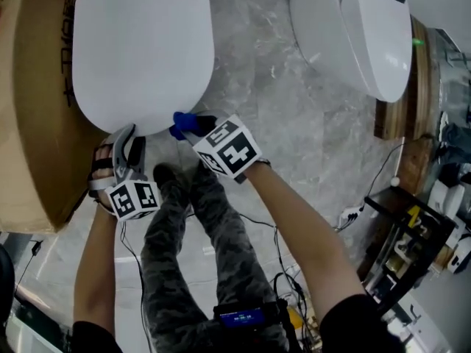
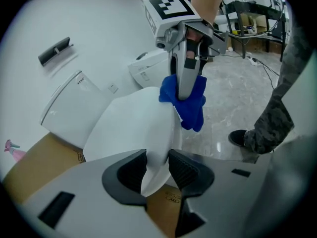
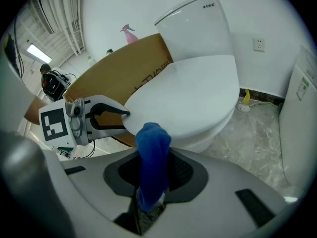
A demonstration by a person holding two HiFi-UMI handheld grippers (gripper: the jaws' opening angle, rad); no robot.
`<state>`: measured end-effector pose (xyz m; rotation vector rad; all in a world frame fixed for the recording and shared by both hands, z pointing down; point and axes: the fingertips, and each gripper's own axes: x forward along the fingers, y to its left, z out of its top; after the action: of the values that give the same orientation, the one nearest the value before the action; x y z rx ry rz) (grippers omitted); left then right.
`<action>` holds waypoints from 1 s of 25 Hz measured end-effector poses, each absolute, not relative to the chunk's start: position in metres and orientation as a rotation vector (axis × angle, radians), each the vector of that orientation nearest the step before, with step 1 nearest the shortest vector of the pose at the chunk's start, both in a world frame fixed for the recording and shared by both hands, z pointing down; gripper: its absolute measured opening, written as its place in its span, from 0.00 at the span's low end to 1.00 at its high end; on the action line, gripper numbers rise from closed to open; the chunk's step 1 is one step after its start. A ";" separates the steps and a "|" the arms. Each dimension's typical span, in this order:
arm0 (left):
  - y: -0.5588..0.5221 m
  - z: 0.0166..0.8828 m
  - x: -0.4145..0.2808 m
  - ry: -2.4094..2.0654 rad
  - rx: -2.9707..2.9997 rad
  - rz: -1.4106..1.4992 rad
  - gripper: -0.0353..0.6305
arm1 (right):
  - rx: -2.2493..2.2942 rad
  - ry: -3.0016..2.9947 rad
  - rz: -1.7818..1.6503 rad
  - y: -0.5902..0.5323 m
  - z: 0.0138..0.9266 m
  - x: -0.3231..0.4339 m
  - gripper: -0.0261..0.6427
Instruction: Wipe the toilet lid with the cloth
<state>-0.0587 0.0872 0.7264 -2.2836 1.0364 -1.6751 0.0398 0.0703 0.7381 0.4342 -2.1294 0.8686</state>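
Blue cloth (image 3: 151,150) is clamped in the right gripper (image 3: 154,175). The bunched wad sticks out past the jaw tips, so fabric rather than plastic meets the surface first. It hangs just off the front rim of the toilet lid (image 1: 140,43); no wiping contact is visible yet. The lid is down, flat and white.

Left gripper (image 2: 157,168): jaws apart, with the lid's front edge sitting in the gap between the pads. The pads don't visibly press on it, so it reads as open around the rim. Likely purpose is to brace or locate the lid while the other hand wipes. Both tools sit close together at the lid's front end, angled down, with the person standing at the nose of the bowl.

Cardboard box (image 1: 29,109) sits right beside the toilet on one side, so the approach comes from the front. Second toilet (image 1: 353,28) stands well apart and isn't involved.

Judgement: task is at its start. The next step calls for laying the wad on the lid top and sweeping back across it.
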 end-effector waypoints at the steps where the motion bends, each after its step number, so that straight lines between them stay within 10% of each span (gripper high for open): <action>1: 0.088 0.733 -0.059 1.034 -2.289 -1.689 0.26 | 0.432 -2.124 0.872 0.071 0.743 0.039 0.19; 25: 0.079 0.670 -0.060 1.312 -2.549 -1.645 0.14 | 0.500 -2.146 0.949 0.053 0.688 0.065 0.19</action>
<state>-0.0598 0.0790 0.6703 -2.5487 1.3115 -1.6452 0.0650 0.0529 0.6876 0.4997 -2.1458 0.9488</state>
